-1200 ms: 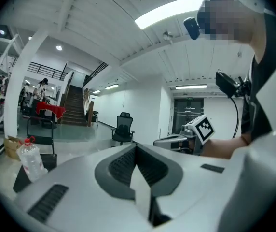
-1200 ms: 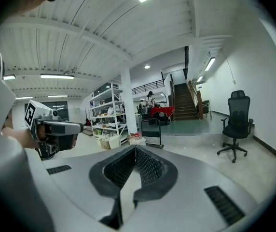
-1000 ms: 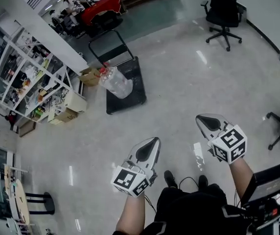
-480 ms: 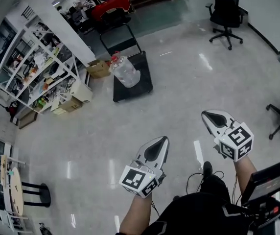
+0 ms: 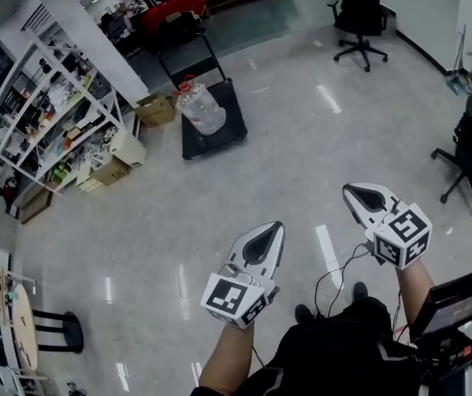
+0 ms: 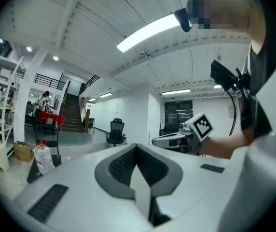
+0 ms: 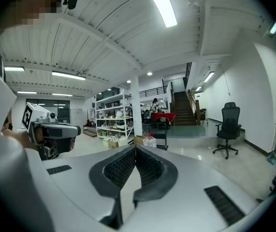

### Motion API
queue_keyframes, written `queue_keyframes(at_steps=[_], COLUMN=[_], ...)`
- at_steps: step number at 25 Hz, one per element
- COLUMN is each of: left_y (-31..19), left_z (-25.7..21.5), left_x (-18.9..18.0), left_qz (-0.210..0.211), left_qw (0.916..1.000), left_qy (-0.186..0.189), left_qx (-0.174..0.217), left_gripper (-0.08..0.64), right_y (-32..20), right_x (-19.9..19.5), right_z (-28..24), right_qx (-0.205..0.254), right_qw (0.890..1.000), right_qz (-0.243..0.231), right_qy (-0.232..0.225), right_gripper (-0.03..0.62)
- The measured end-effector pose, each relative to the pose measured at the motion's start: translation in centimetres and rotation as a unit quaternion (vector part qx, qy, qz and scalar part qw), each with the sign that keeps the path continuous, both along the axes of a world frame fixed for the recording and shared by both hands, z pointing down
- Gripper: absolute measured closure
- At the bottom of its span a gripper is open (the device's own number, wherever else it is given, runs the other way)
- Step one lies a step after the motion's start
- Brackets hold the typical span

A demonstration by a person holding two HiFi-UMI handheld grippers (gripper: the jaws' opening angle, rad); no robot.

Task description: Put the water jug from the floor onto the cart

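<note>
Floor, pale (image 5: 302,139), lies open in the head view between the clenched, empty left gripper (image 5: 274,228) and right gripper (image 5: 350,190) and the black flat cart (image 5: 219,143) beside white shelving (image 5: 54,106). Left gripper view shows the clear red-capped plastic water jug (image 6: 43,157) upright on that cart; right gripper view shows it far ahead.

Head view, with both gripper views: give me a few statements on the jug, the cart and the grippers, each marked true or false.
1. The water jug is on the cart. True.
2. The right gripper holds the jug. False: it is shut on nothing, well away from the jug.
3. The left gripper is shut with nothing between its jaws. True.
4. The jug's cap is blue. False: it is red.
</note>
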State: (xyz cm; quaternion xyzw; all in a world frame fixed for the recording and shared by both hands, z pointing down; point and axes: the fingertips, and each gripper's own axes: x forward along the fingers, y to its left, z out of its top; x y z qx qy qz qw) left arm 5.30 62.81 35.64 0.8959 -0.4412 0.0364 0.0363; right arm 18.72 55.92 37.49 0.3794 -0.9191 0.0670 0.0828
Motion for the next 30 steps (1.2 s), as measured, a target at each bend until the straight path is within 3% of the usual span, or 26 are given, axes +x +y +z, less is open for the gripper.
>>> queue_keyframes(at_steps=[4, 9, 13, 19, 25, 30], left_y=[2.8, 4.7, 5.6, 6.9, 7.0, 8.0], left_z=[-0.8, -2.2, -2.4, -2.3, -3.1, -2.1], left_x=[3.4, 4.6, 7.1, 10.3, 9.5, 9.0], left_qz=[-0.007, -0.077, -0.107, -0.082, -0.067, -0.063], left_qw=[0.9997, 0.9959, 0.9932, 0.9963, 0.9976, 0.9976], left_qy=[-0.013, 0.044, 0.042, 0.024, 0.015, 0.029], left_qx=[0.020, 0.015, 0.015, 0.014, 0.012, 0.003], left_gripper=[0.566, 0.566, 0.566, 0.566, 0.566, 0.566], right_y=[3.3, 5.8, 7.2, 8.4, 9.3, 10.3], right_x=[3.0, 6.8, 11.2, 13.7, 12.7, 12.1], right_z=[-0.9, -2.4, -2.3, -1.4, -2.1, -1.9], right_qx=[0.006, 0.012, 0.013, -0.005, -0.018, -0.014], right_qw=[1.000, 1.000, 1.000, 1.000, 0.999, 0.999], right_qz=[-0.009, -0.014, -0.018, -0.007, 0.007, 0.013], right_qy=[-0.018, -0.018, -0.005, -0.016, -0.038, -0.026], right_gripper=[0.591, 0.591, 0.591, 0.591, 0.591, 0.591])
